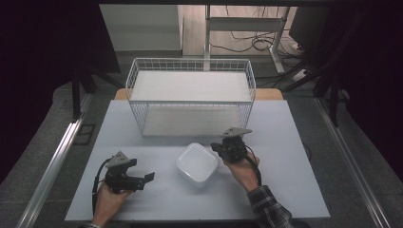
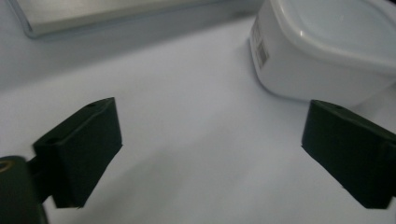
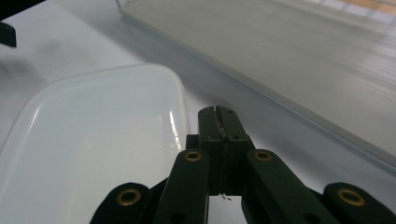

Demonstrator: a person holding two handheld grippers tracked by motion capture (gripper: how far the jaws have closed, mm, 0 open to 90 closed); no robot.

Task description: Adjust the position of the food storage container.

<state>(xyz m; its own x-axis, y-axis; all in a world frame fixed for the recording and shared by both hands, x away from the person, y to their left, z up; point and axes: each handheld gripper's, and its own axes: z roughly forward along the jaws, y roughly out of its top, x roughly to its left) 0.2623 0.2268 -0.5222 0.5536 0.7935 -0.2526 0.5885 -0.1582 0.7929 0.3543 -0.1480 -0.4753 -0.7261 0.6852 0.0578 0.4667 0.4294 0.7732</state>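
A white square container with a lid (image 1: 197, 164) sits on the pale table (image 1: 285, 180), in front of the wire basket. My left gripper (image 1: 145, 179) is low over the table to the left of the container, apart from it, pointing toward it. In the left gripper view its jaws (image 2: 210, 135) stand open with only bare table between them, and the container (image 2: 327, 46) sits beyond the right jaw. My right gripper (image 1: 215, 147) is at the container's right far corner. Its jaws (image 3: 218, 112) are shut on nothing, right beside the lid's edge (image 3: 93, 140).
A white wire basket (image 1: 190, 60) with a pale board as its floor stands at the back middle of the table. Its front bottom edge (image 3: 303, 60) runs close behind my right gripper. Bare table lies to the right and along the front edge.
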